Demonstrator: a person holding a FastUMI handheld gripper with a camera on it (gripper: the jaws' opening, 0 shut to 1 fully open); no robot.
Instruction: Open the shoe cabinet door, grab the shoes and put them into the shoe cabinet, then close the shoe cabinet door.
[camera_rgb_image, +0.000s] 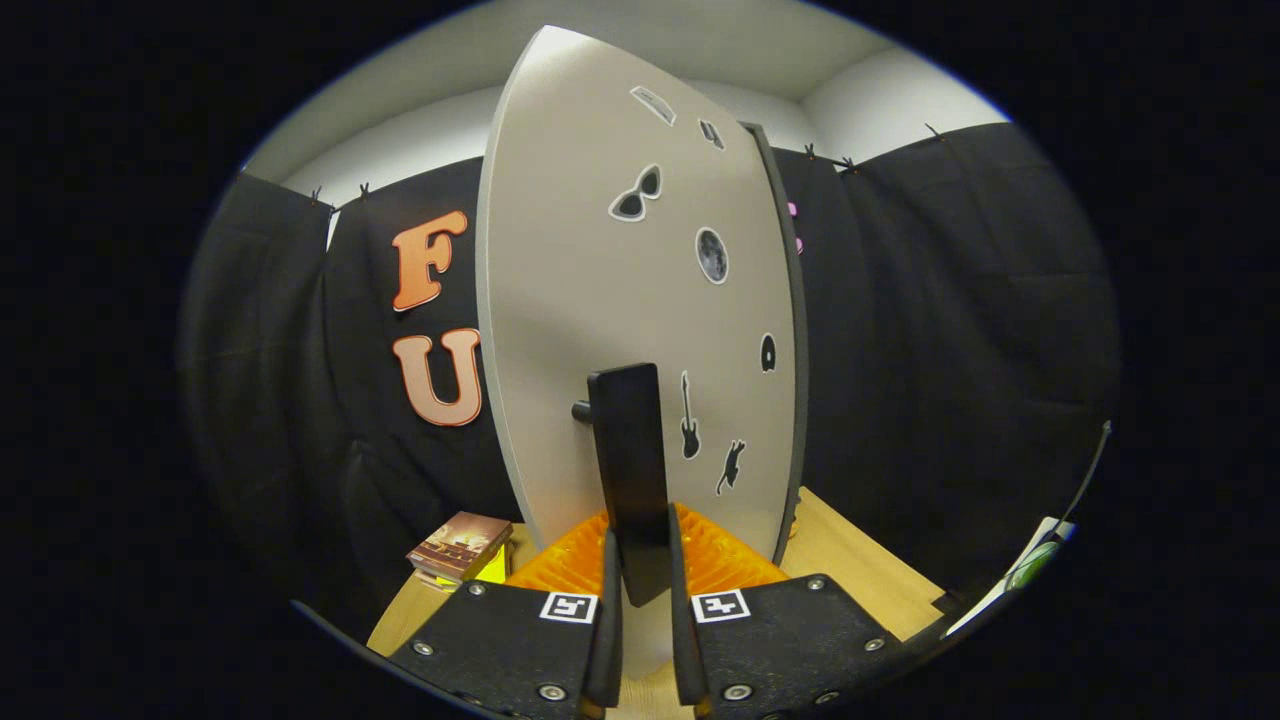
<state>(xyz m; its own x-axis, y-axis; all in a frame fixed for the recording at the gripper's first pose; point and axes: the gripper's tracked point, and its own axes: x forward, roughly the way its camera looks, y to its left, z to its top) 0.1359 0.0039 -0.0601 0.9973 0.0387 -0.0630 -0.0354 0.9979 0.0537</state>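
Observation:
The shoe cabinet door (600, 300) is a pale grey panel with several small stickers, standing just ahead of me and seen at an angle. Its flat black handle (628, 460) juts out on a short peg and runs down between my fingers. My gripper (640, 590) is shut on this handle, both fingers pressing its lower end. The dark edge of the cabinet (790, 340) shows along the door's right side. The shoes are hidden from me.
A wooden table top (860, 570) lies under the cabinet. A small stack of books (460, 548) rests left of the door's foot. A white object with a green part (1035, 560) sits at the table's right end. Black cloth walls surround the booth.

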